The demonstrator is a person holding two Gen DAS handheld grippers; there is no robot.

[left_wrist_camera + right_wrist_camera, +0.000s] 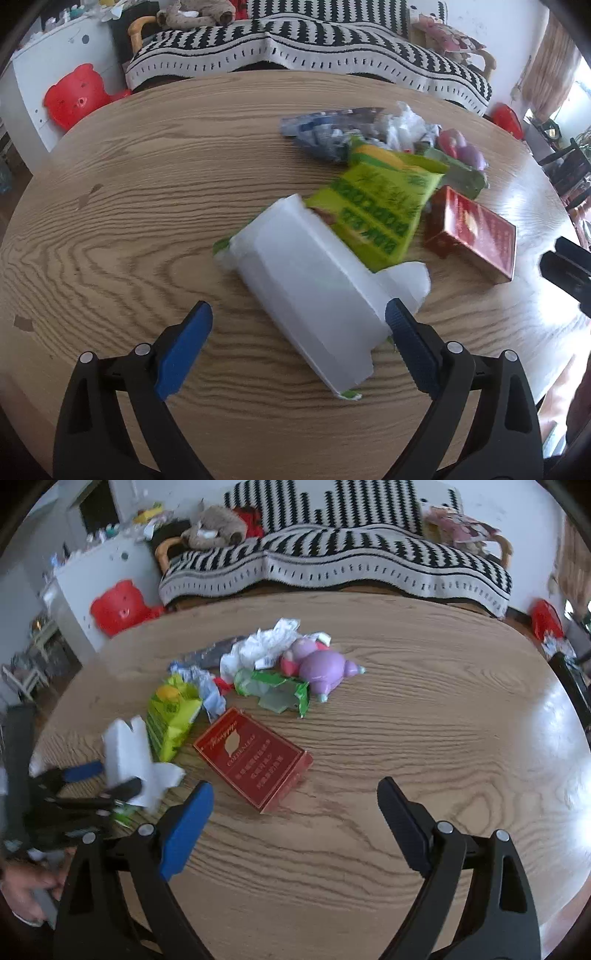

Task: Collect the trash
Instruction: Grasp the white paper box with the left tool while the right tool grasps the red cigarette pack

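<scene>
- So, trash pile sits on the far-middle part of the wooden table (424, 709), items clustered and overlapping.
- Green-and-white carton (314, 280): flattened, white inner side up, green printed face toward the pile; lies between the fingers of the left gripper (299, 321), its torn end touching the right-hand finger, the other finger apart from it. Carton is motion-blurred.
- Left gripper jaws are spread wide, nothing clamped.
- Red box (255, 757): flat rectangular pack with gold lettering, lying flat just right of the carton, nearest the right gripper (295, 797).
- Right gripper: jaws wide apart, holding nothing, above bare wood, near side of the red box.
- Green foil wrapper (277, 692): torn open, crumpled, behind the red box.
- Crumpled white paper (266, 646) and a blue-grey wrapper (210, 655) at the far side of the pile, touching each other.
- Purple toy (321, 666): rounded plastic figure with pink parts, on its side, just beside the green foil wrapper.
- Table: oval, light wood grain, glare patch on the right edge; a few small dark chips on the left part in the left wrist view.
- Open wood all around the pile: broad on the right and near side, also left of the carton.
- Beyond the far table edge: sofa with black-and-white patterned throw (332, 565), stuffed toy (218, 526) on its back.
- Red bear-shaped stool (75, 96) by a white cabinet (40, 77), far left.
</scene>
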